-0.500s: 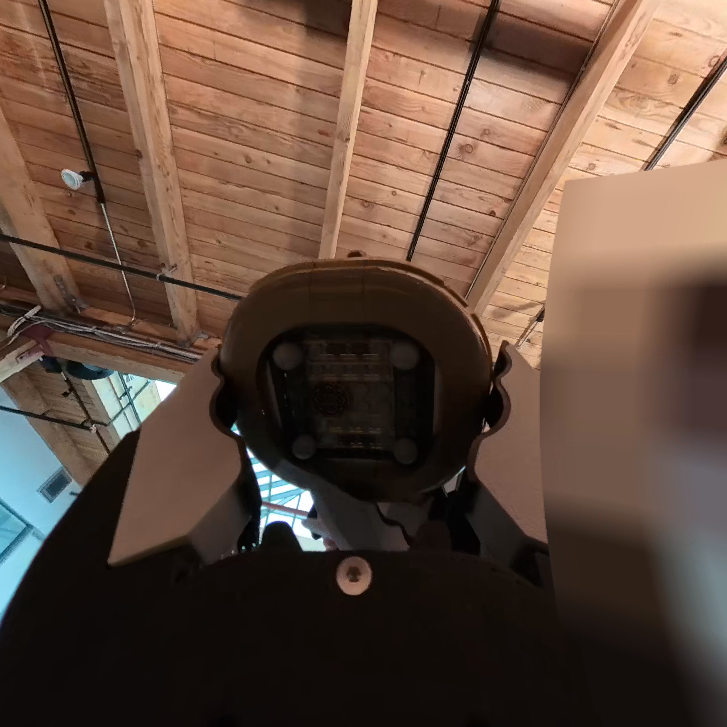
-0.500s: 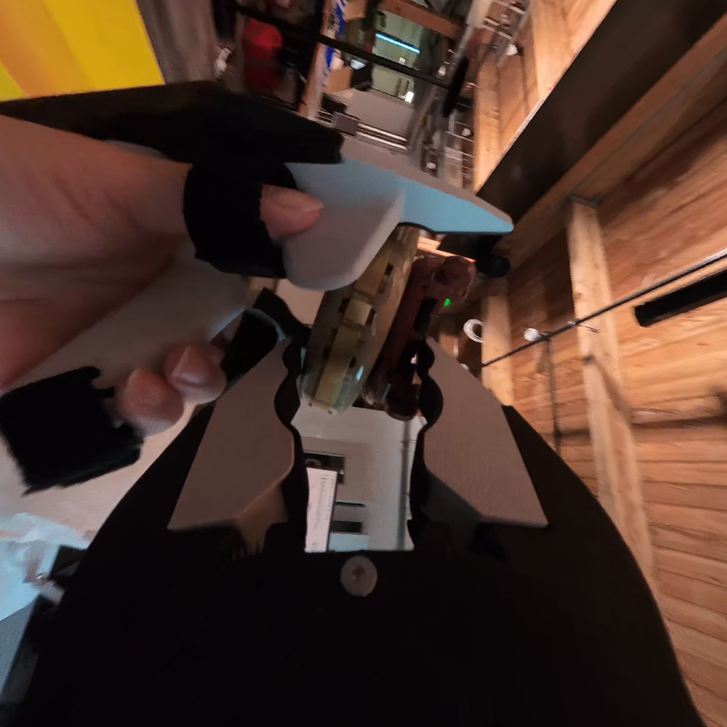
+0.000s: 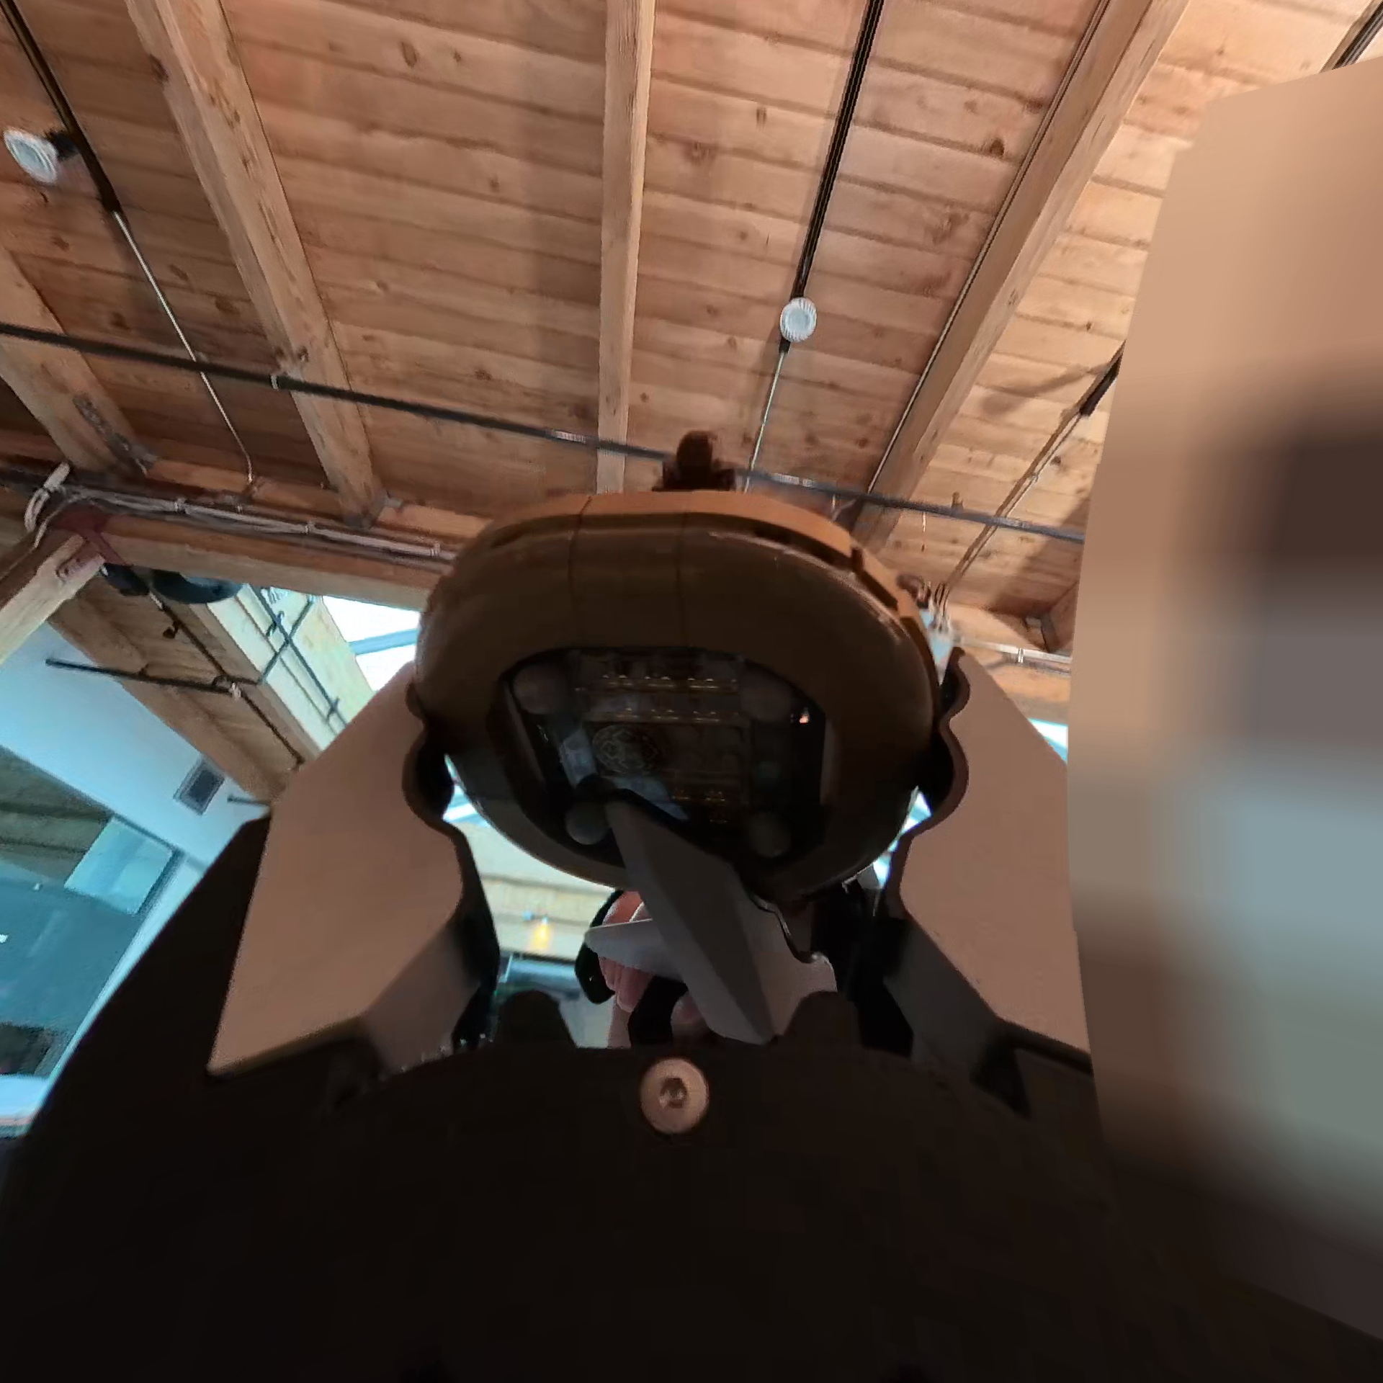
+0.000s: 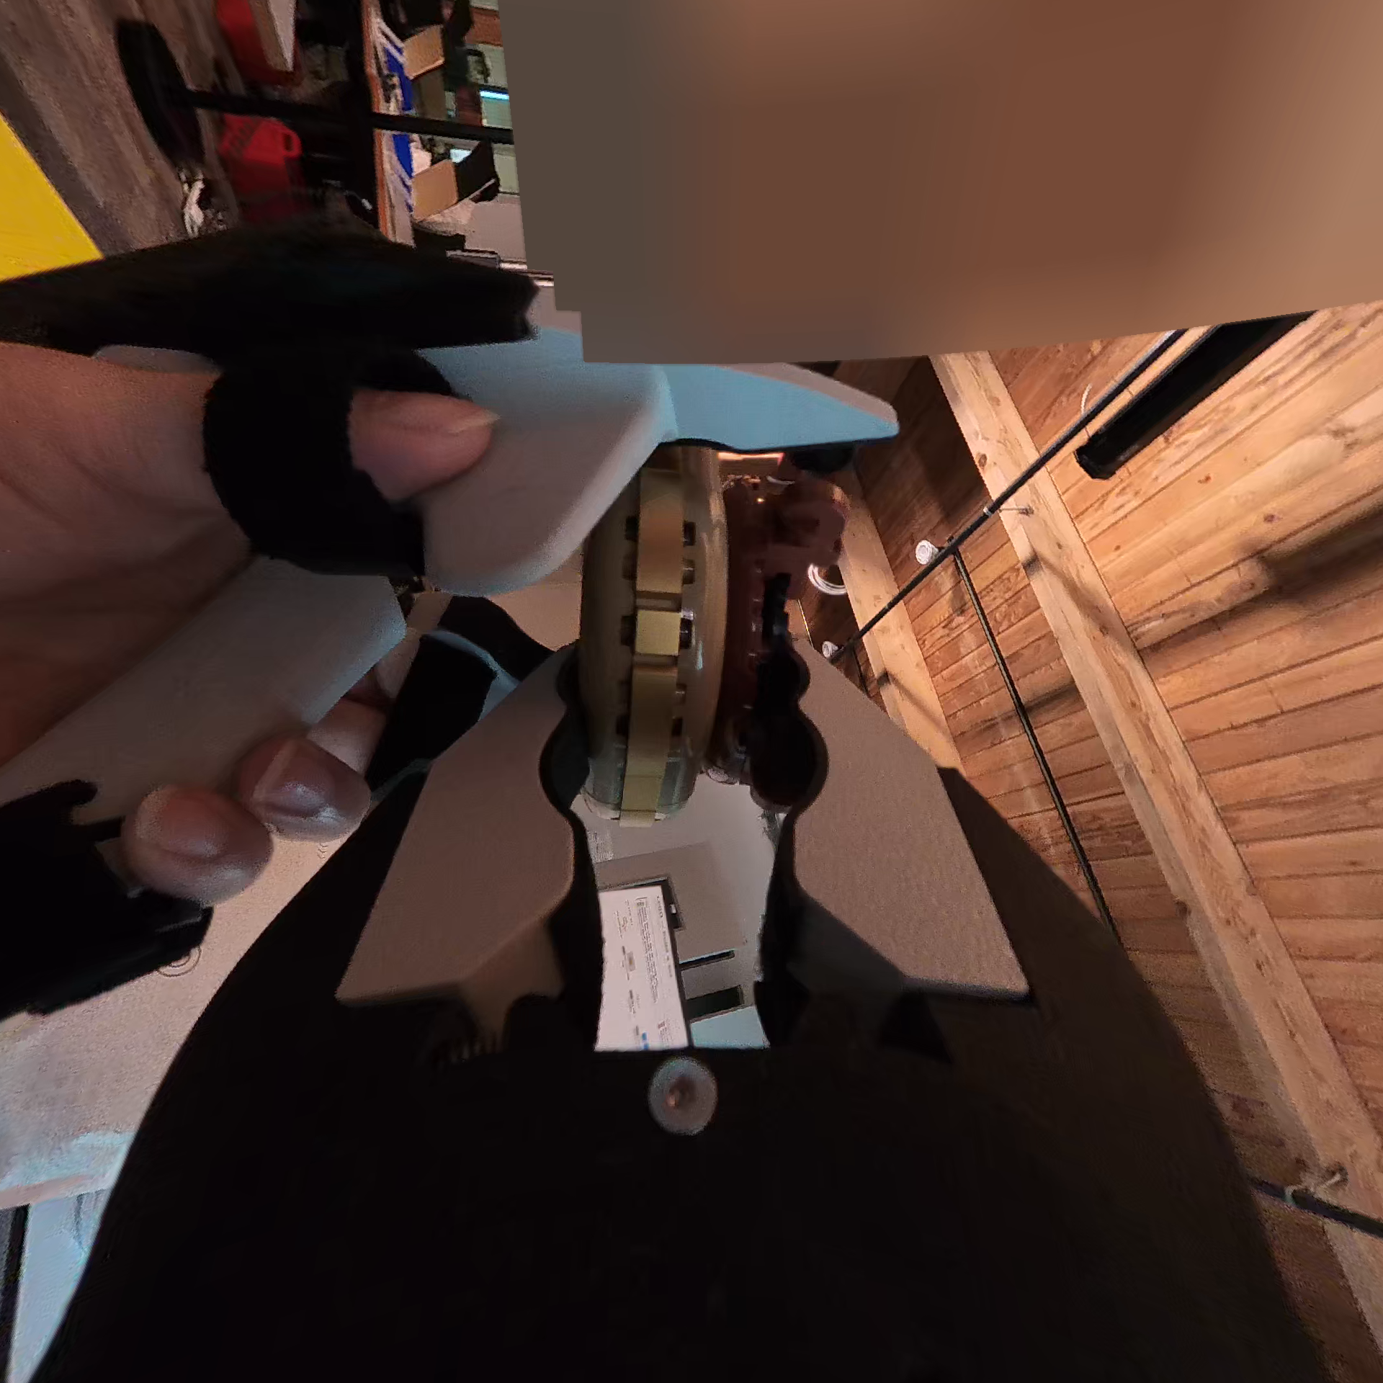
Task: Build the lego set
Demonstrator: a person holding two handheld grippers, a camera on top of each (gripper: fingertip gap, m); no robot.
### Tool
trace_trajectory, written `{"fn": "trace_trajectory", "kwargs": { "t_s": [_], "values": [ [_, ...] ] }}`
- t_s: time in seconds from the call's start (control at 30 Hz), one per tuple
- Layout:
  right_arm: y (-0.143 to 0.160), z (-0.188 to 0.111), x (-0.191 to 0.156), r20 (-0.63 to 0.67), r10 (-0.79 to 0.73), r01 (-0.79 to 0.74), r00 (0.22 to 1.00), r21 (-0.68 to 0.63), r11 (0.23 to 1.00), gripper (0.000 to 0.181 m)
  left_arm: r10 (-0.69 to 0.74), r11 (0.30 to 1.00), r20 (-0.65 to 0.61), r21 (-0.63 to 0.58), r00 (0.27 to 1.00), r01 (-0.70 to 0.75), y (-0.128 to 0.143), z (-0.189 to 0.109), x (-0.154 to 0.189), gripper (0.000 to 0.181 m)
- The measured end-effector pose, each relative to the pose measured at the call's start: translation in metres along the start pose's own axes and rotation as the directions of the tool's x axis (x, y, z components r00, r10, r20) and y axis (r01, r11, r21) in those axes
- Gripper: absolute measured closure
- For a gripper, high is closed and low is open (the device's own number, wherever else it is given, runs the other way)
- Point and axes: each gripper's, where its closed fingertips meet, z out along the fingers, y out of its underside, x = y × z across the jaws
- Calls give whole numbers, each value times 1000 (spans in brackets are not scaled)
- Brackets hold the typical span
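Observation:
The lego model is a round tan disc (image 3: 673, 591) with a dark underside and a brown build (image 3: 696, 456) on its far face. My left gripper (image 3: 677, 733) is shut on the disc's rim and holds it up toward the ceiling. In the right wrist view the disc (image 4: 662, 599) is edge-on with the brown build (image 4: 801, 524) on its right. My right gripper (image 4: 681, 718) is shut across the disc and the brown build. One of its fingers (image 3: 696, 920) lies on the underside. A gloved hand (image 4: 97, 486) holds the left gripper's fingers (image 4: 539, 494).
A wooden plank ceiling with beams (image 3: 621, 247) and black conduit (image 3: 449, 415) fills the background. A lit screen (image 4: 643, 965) shows between the right fingers. Shelves with boxes (image 4: 441, 172) and a yellow surface (image 4: 30, 217) are far off. My left and right fingertips are right by each other.
The right gripper has moved further onto the model; its finger now lies across the dark underside in the left wrist view. The brown build now shows above the disc's rim there.

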Motion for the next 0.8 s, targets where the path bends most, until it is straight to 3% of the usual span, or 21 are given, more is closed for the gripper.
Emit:
{"fn": "trace_trajectory", "kwargs": {
  "t_s": [0.23, 0.37, 0.47, 0.53, 0.57, 0.7, 0.77, 0.8],
  "values": [
    [11, -21, 13, 10, 160, -160, 987, -3, 987, 133, 14, 959, -97, -280, 995, -40, 21, -2, 0, 56],
    [14, -33, 18, 32, 219, -219, 975, 1, 976, 133, 36, 891, -172, -440, 985, -109, 31, -17, 1, 73],
    [14, -38, 16, 61, 192, -192, 979, -10, 981, 133, 104, 750, -169, -634, 980, -188, 53, -41, -16, 100],
    [15, -39, 8, 116, 183, -180, 976, -35, 983, 133, 208, 612, -162, -748, 965, -257, 67, -61, -38, 145],
    [16, -39, 3, 146, 169, -164, 975, -43, 986, 133, 258, 546, -169, -787, 951, -287, 73, -68, -45, 157],
    [22, -33, -20, 221, 50, -37, 974, -63, 997, 134, 374, 325, -220, -879, 901, -349, 97, -86, -59, 172],
    [24, -30, -34, 275, 36, -18, 961, -66, 998, 134, 442, 289, -240, -874, 864, -391, 100, -84, -64, 168],
    [24, -29, -39, 293, 17, 1, 956, -63, 998, 134, 419, 284, -253, -876, 872, -390, 104, -85, -60, 1]
  ]
}}
